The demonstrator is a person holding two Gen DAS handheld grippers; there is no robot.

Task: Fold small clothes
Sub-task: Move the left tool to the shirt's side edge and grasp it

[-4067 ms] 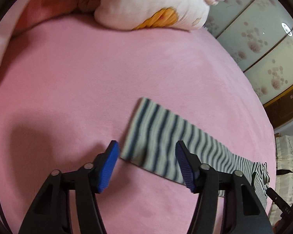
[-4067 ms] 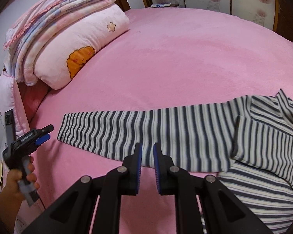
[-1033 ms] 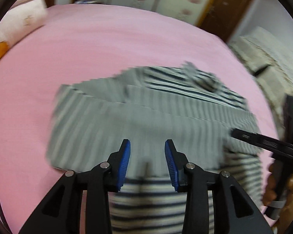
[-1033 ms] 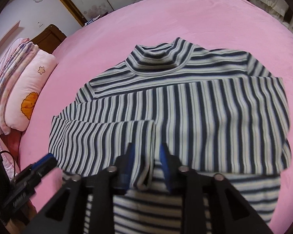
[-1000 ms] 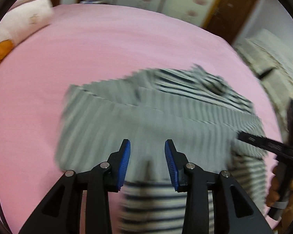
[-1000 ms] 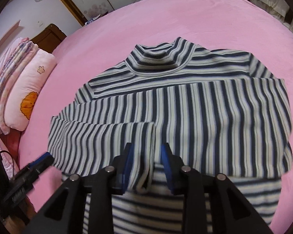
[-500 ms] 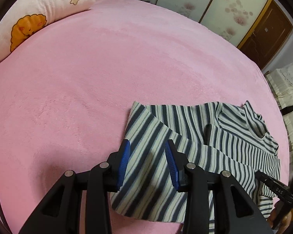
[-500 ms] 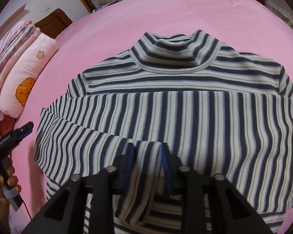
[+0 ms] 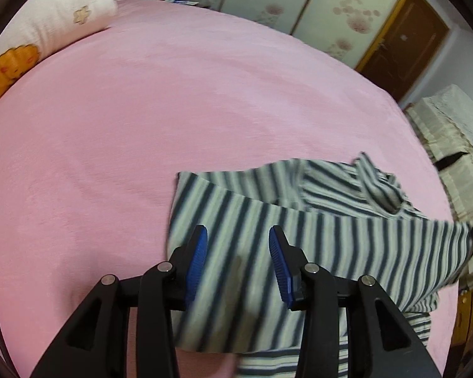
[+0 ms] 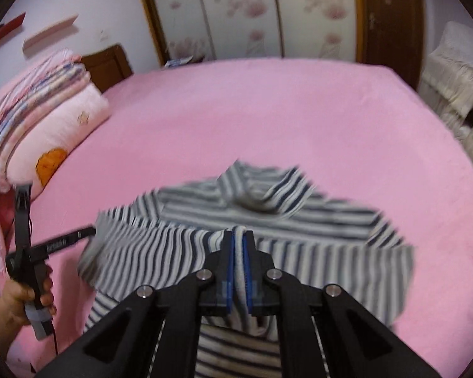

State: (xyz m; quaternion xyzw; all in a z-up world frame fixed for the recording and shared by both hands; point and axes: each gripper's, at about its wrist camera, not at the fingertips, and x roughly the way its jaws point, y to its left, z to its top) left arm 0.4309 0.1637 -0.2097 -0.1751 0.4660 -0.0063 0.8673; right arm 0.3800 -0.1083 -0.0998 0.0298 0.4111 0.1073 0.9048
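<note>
Though lettered, left gripper stays illegible.

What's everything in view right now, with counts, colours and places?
shirt: one, navy and white stripes, near edge of the bed, a fold pinched and lifted
bed: one, pink cover, fills both views
pillow: one, pale pink with an orange print, far left on the bed
blankets: one folded stack, pink and striped, on top of the pillow
wardrobe doors: several, pale with pink flowers, behind the bed
door: one, brown wood, right of the wardrobe doors
chair covers: cream, right of the bed; count unclear
left gripper: black with blue pads, jaws apart over the shirt's left part
right gripper: black with blue pads, shut on the shirt
hand: one, holding the left gripper's handle
</note>
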